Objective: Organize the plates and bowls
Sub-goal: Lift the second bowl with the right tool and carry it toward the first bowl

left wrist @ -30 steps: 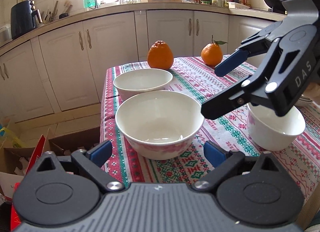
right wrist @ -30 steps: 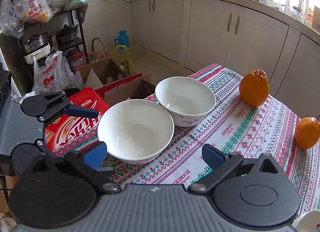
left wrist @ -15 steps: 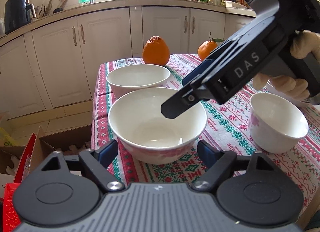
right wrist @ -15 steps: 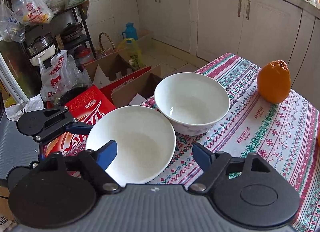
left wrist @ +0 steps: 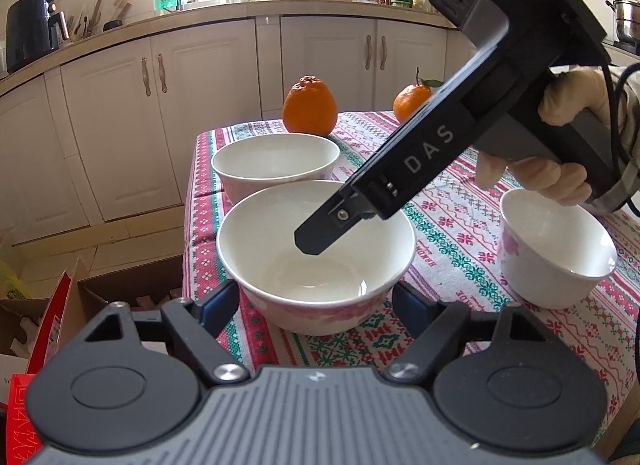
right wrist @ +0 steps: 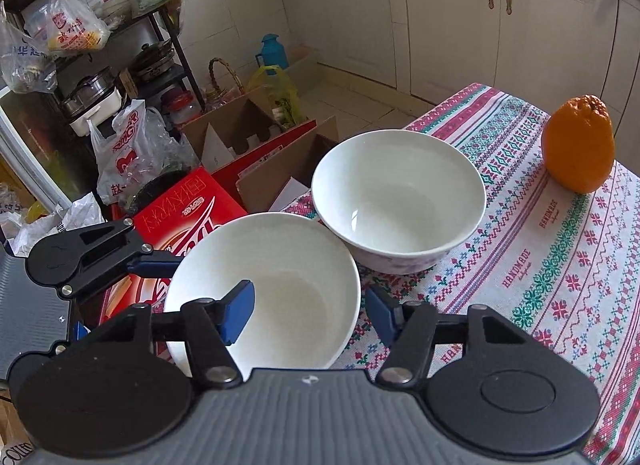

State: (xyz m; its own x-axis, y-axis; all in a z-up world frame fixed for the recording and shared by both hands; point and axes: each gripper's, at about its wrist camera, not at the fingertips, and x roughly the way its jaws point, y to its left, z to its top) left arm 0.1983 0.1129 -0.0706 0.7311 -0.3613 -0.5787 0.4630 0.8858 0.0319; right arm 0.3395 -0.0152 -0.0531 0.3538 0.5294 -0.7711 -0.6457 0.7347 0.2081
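Note:
Two white bowls stand on the patterned tablecloth (left wrist: 452, 233). The near bowl (left wrist: 320, 285) (right wrist: 288, 297) sits at the table's left edge and the far bowl (left wrist: 276, 157) (right wrist: 400, 201) is just behind it. My left gripper (left wrist: 316, 305) is closing, and its blue pads lie against the near bowl's lower sides. My right gripper (right wrist: 308, 313) (left wrist: 314, 241) straddles that bowl's right rim, one pad inside and one outside. Its jaws are closing, and the inner pad is still clear of the wall. A smaller white bowl (left wrist: 556, 249) stands to the right.
Two oranges (left wrist: 310, 107) (left wrist: 412, 103) sit at the table's far end. A gloved hand (left wrist: 560, 177) holds the right gripper above the small bowl. Beyond the table's left edge, cardboard boxes (right wrist: 248, 133) and a red carton (right wrist: 188, 205) lie on the floor.
The right gripper came down and across over the near bowl; one finger dipped inside it and its jaws narrowed a lot. The left gripper's jaws narrowed onto the bowl's sides.

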